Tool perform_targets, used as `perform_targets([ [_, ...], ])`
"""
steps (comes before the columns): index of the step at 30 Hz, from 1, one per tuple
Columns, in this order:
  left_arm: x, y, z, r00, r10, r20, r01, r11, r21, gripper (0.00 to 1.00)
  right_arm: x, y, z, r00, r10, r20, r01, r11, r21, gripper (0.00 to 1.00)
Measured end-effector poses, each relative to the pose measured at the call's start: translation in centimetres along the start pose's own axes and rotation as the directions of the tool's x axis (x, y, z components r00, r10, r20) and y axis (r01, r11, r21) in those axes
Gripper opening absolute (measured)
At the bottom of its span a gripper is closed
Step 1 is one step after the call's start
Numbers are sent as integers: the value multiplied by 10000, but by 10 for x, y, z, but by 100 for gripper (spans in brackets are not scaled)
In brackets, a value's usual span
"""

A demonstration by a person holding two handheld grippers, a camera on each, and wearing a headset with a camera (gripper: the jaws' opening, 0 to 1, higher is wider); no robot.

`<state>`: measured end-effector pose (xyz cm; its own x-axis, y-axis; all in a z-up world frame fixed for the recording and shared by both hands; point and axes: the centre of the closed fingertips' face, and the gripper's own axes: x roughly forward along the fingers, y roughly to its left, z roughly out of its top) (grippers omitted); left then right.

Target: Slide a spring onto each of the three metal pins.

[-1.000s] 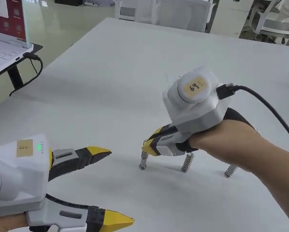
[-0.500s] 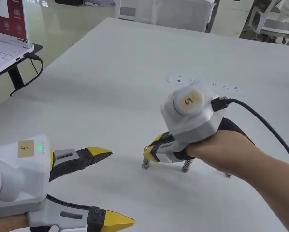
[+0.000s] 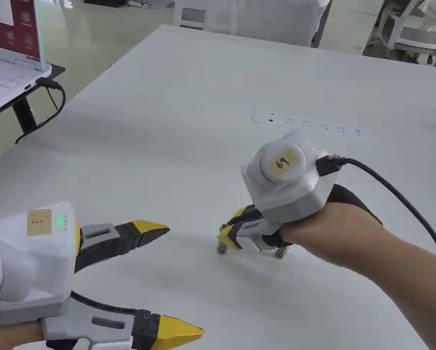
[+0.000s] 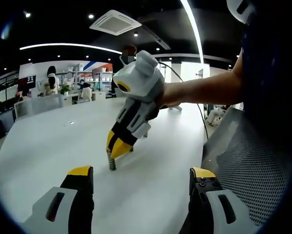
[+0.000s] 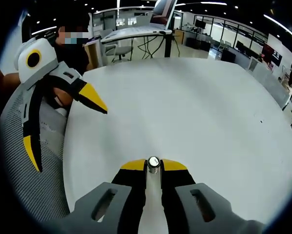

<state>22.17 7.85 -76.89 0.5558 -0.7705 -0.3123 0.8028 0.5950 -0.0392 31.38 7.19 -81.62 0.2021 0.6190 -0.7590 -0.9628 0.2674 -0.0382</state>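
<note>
Here, grey coiled spring (image 4: 110,161), shiny round-topped pin (image 5: 153,162)

The worktop (image 3: 203,109) is plain off-white. The right hand-held gripper (image 3: 224,235) has a white and pale grey body, black jaws and yellow tips. The left hand-held gripper (image 3: 183,283) has the same colours, with a small green light on its white casing. The spring (image 3: 222,249) is silvery metal, and the pin (image 5: 153,162) has a shiny silver top. The cable (image 3: 393,193) is black, the power strip (image 3: 309,124) white, and the laptop (image 3: 6,44) white with a dark red screen
</note>
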Motion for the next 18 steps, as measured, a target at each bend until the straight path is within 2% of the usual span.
perform_targets([
  [18, 0, 0, -1, 10000, -2, -28, 2, 10000, -8, 77, 3, 0, -8, 9996, -73, -258, 69, 9999, -129, 9],
])
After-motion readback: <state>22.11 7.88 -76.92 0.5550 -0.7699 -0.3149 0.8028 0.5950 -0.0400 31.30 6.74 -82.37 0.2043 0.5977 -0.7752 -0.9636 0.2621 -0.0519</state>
